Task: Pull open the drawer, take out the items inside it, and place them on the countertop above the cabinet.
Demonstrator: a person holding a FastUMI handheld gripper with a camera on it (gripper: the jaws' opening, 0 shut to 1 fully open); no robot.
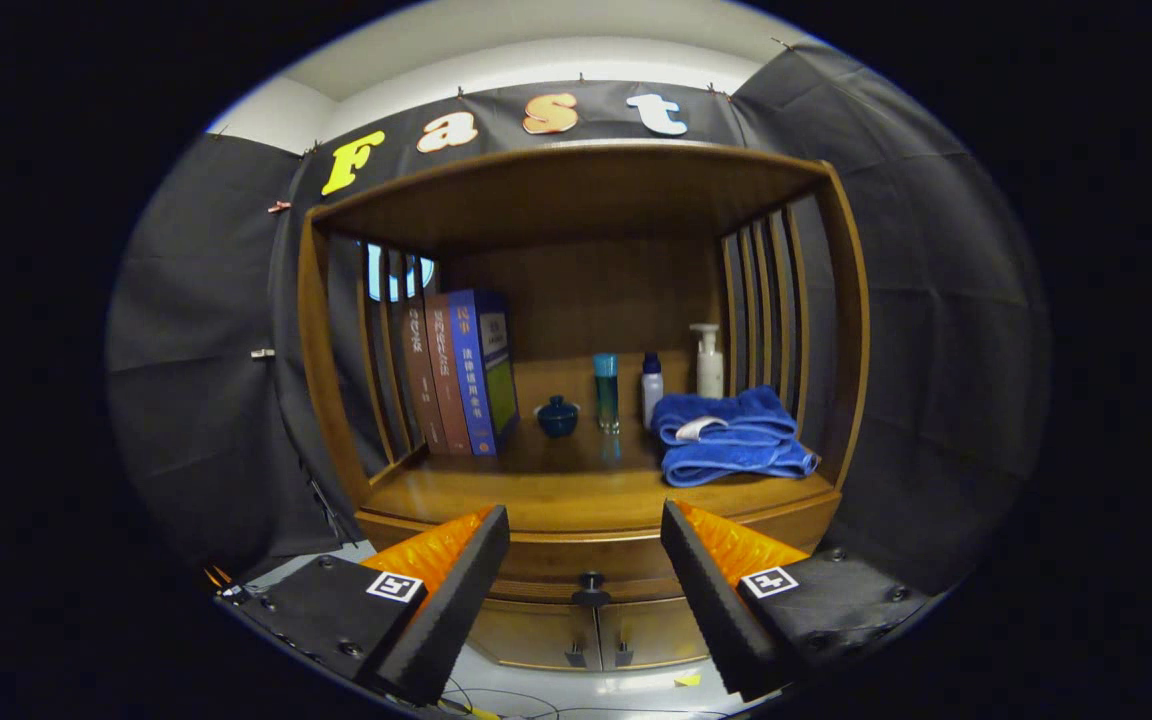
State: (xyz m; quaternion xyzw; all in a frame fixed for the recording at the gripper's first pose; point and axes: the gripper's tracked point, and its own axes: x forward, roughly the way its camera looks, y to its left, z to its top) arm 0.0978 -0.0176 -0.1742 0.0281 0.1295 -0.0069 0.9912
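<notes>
My gripper (pixel 586 525) fingers spread wide, holding nothing. Drawer (pixel 586 565) closed, its dark knob (pixel 590 583) between fingers, slightly ahead, not touched. Countertop (pixel 556 490) just above drawer, front strip bare. On it I see: three upright books (pixel 461 372) at left, small blue lidded pot (pixel 557 415) and teal bottle (pixel 606 390) mid-back, small white bottle with blue cap (pixel 652 388), pump dispenser (pixel 708 360), folded blue towels (pixel 731 435) at right. Two cabinet doors (pixel 591 632) below drawer, shut. Drawer contents hidden.

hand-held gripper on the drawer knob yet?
Apart. Gripper view: hand-held gripper open, drawer knob beyond the spread fingers, clear gaps either side.
</notes>
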